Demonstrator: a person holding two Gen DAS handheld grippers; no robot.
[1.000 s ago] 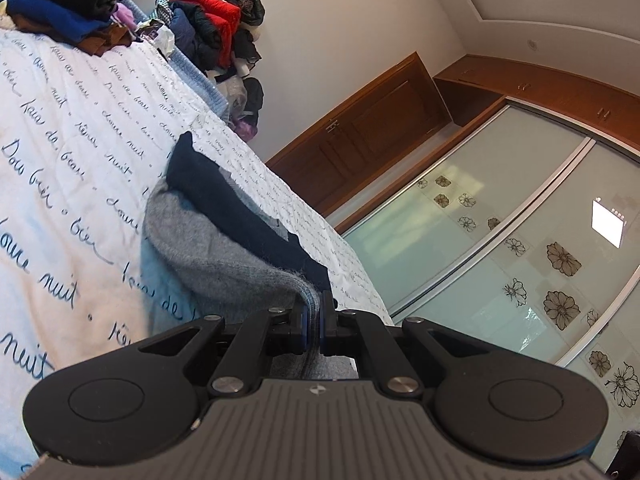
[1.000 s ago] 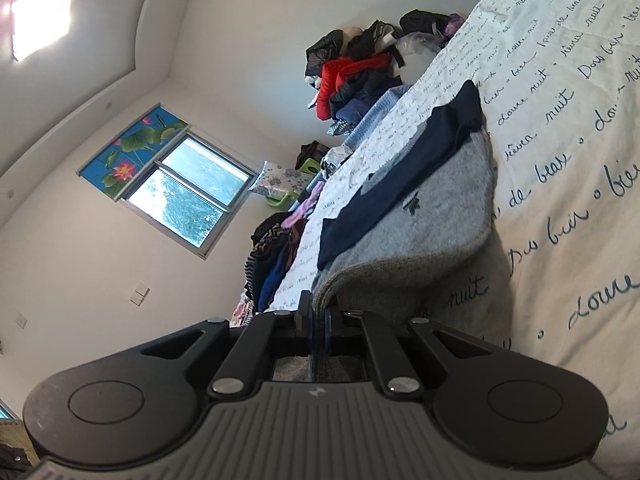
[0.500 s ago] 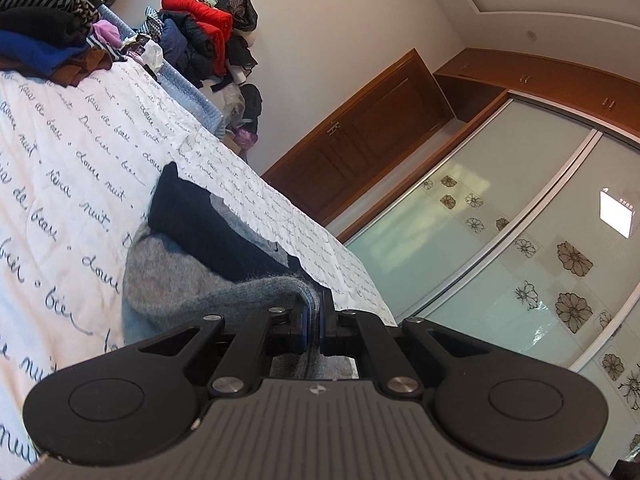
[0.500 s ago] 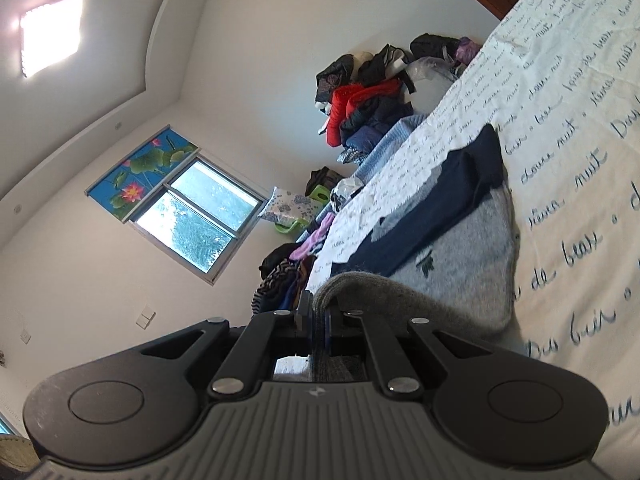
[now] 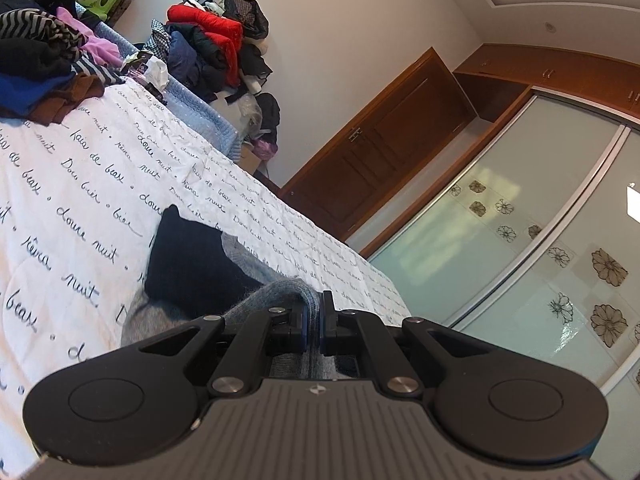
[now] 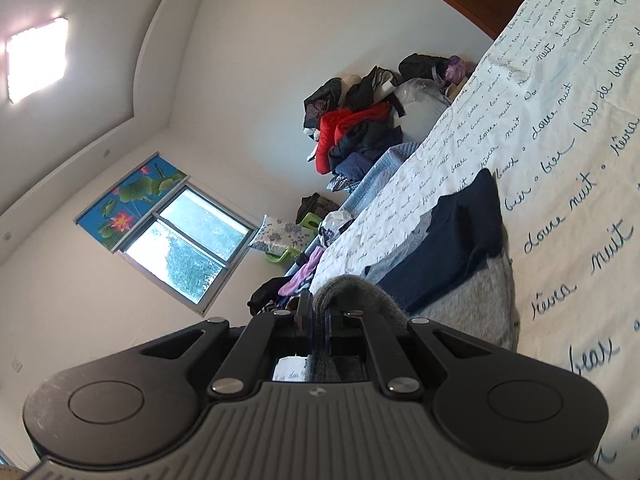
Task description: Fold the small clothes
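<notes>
on a white bedspread (image 5: 80, 184) printed with script, a grey and navy sweater (image 6: 460, 240) lies mid-bed; the left gripper (image 5: 313, 322) and right gripper (image 6: 318, 326) each pinch its raised grey hem.

The left tool (image 5: 314, 320) and right tool (image 6: 318, 322) each have jaws pinched nearly closed on fabric.

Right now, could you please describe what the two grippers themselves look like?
Both the left gripper and the right gripper look identical: matte black linkage arms with silver pivot screws, two round black housings, a ribbed grey body with a small white emblem, and blue-edged fingers. No cables or sleeves show.
</notes>
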